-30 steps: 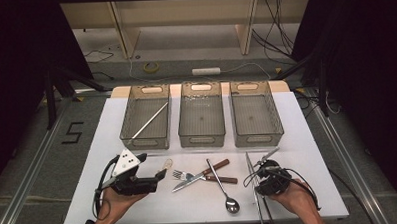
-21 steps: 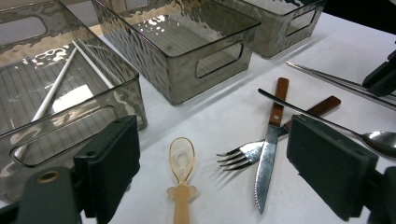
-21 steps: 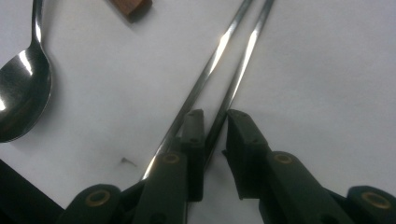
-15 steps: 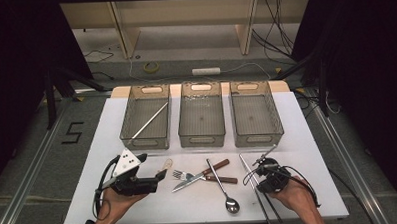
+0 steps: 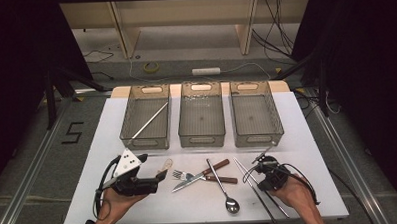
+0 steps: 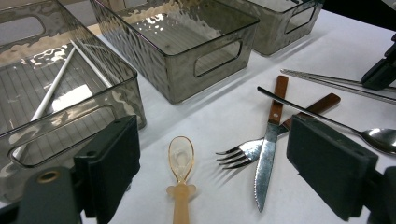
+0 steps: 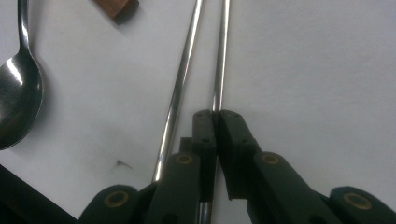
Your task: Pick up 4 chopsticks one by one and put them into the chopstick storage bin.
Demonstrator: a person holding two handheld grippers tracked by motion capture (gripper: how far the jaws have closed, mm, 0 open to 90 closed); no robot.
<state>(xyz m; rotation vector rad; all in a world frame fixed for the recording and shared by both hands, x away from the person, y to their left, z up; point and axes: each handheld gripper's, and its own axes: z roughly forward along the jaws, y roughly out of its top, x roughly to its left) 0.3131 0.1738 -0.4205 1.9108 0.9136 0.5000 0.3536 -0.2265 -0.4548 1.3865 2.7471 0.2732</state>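
High view, L to R: left hand-held gripper (image 5: 161, 177) rests on table (image 5: 307, 138), jaws wide apart w/ nothing between, plastic spoon (image 6: 180, 173) just ahead. Fork (image 5: 185, 176), knife (image 5: 201, 174), spoon (image 5: 224, 188) mid-table. Right hand-held gripper (image 7: 216, 114) pinched tight on one chopstick (image 7: 219, 60); 2nd chopstick (image 7: 180, 88) lies beside.

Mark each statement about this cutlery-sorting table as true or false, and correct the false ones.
1. The right claw is shut on one metal chopstick. True.
2. The left claw grips the amber plastic spoon. False: its jaws stand open, with the spoon lying between them on the table.
3. The left bin holds a chopstick. True.
4. The middle bin holds the fork. False: the fork lies on the table.
5. The knife has a wooden handle. True.
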